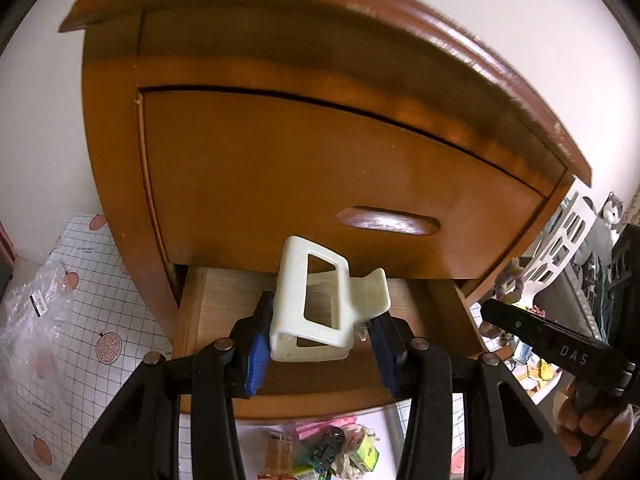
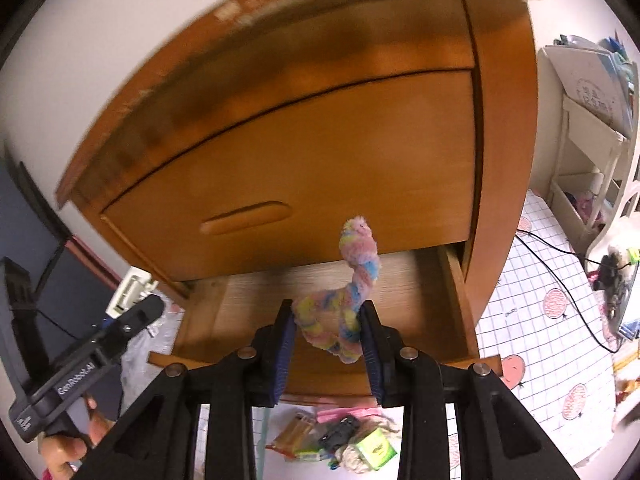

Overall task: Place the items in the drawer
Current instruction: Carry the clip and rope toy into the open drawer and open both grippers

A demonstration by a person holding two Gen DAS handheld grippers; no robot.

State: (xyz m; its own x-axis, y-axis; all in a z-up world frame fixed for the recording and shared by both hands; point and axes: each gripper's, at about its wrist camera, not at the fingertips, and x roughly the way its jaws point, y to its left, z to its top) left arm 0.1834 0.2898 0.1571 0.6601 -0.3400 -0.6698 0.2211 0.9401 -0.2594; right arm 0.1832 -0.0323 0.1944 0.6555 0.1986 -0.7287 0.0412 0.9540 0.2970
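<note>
Left gripper (image 1: 320, 334) grips a white clip (image 1: 316, 304); right gripper (image 2: 328, 336) grips a fuzzy scrunchie (image 2: 344, 300), both above the open drawer (image 1: 224, 304).

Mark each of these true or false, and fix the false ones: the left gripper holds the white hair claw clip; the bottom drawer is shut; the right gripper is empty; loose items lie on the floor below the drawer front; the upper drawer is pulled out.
1. The left gripper holds the white hair claw clip. True.
2. The bottom drawer is shut. False: it is pulled open.
3. The right gripper is empty. False: it grips a pastel fuzzy twisted cord.
4. Loose items lie on the floor below the drawer front. True.
5. The upper drawer is pulled out. False: it is closed.
</note>
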